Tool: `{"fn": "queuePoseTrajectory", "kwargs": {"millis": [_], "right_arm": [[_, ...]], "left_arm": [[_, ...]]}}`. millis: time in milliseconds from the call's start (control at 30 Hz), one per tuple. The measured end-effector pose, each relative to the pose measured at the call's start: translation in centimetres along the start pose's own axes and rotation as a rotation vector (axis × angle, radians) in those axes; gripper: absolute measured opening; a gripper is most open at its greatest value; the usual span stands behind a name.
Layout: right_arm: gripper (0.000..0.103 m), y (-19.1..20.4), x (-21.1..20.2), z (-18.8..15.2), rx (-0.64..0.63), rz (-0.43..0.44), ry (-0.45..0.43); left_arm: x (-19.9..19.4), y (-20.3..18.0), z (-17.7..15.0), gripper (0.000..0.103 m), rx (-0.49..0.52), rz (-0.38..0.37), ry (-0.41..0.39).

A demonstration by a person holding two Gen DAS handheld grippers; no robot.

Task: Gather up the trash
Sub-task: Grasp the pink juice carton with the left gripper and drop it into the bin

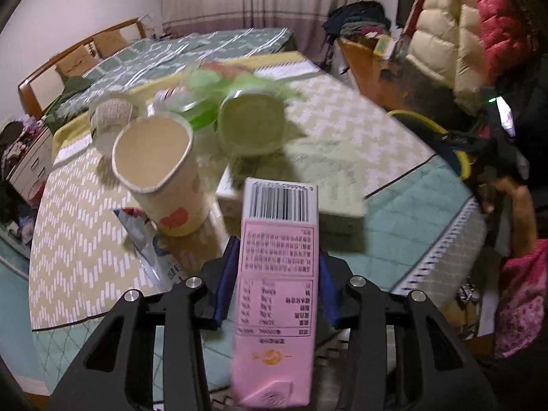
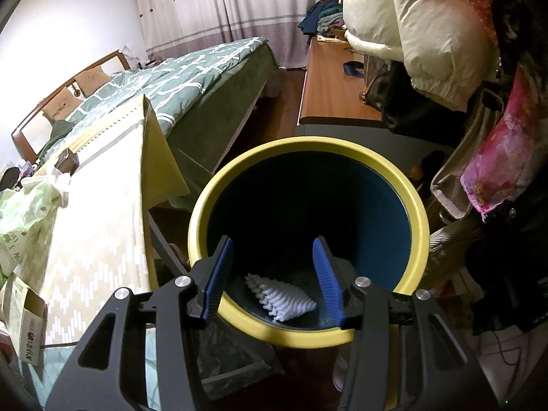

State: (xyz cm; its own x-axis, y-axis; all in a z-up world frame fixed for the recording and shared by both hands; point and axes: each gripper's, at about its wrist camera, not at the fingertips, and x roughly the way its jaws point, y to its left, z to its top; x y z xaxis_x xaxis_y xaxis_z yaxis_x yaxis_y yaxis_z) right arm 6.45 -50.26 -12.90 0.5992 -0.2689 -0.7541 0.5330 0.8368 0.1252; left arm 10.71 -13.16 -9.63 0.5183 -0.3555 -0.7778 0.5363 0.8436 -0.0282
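Note:
My left gripper (image 1: 278,275) is shut on a pink drink carton (image 1: 278,274) and holds it upright above the table. Beyond it stand a paper cup (image 1: 161,174), a pale green tub (image 1: 251,125) and a green plastic bag (image 1: 219,82). A foil wrapper (image 1: 144,239) lies left of the carton. My right gripper (image 2: 272,274) is open and empty over the mouth of a yellow-rimmed dark blue bin (image 2: 308,229). A white ridged piece of trash (image 2: 279,296) lies inside the bin. The bin's rim also shows in the left wrist view (image 1: 428,126).
The table has a chevron cloth (image 1: 75,239), (image 2: 96,226). A white box (image 1: 328,191) lies behind the carton. A ball of twine (image 1: 109,116) sits at the back left. A bed (image 2: 191,68), a wooden desk (image 2: 332,92) and hanging jackets (image 2: 411,17) surround the bin.

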Motion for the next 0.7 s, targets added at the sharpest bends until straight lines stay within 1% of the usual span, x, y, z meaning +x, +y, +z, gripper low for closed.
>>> {"fn": "queuePoseTrajectory", "kwargs": {"millis": [167, 333, 500, 700], "right_arm": [[0.047, -0.6, -0.9, 0.1, 0.005, 0.014, -0.018], [0.047, -1.8, -2.1, 0.2, 0.028, 0.021, -0.045], [0.047, -3.4, -2.9, 0.5, 0.052, 0.023, -0.071], [0.047, -5.9, -3.6, 0.8, 0.089, 0.011, -0.098]], "left_arm": [[-2.5, -2.1, 1.4, 0.04, 0.06, -0.043, -0.069], [-3.3, -4.7, 3.5, 0.04, 0.103, -0.084, -0.122], [-2.5, -7.4, 6.5, 0.04, 0.144, -0.126, -0.144], [0.1, -12.2, 10.7, 0.04, 0.212, -0.184, -0.16]]}}
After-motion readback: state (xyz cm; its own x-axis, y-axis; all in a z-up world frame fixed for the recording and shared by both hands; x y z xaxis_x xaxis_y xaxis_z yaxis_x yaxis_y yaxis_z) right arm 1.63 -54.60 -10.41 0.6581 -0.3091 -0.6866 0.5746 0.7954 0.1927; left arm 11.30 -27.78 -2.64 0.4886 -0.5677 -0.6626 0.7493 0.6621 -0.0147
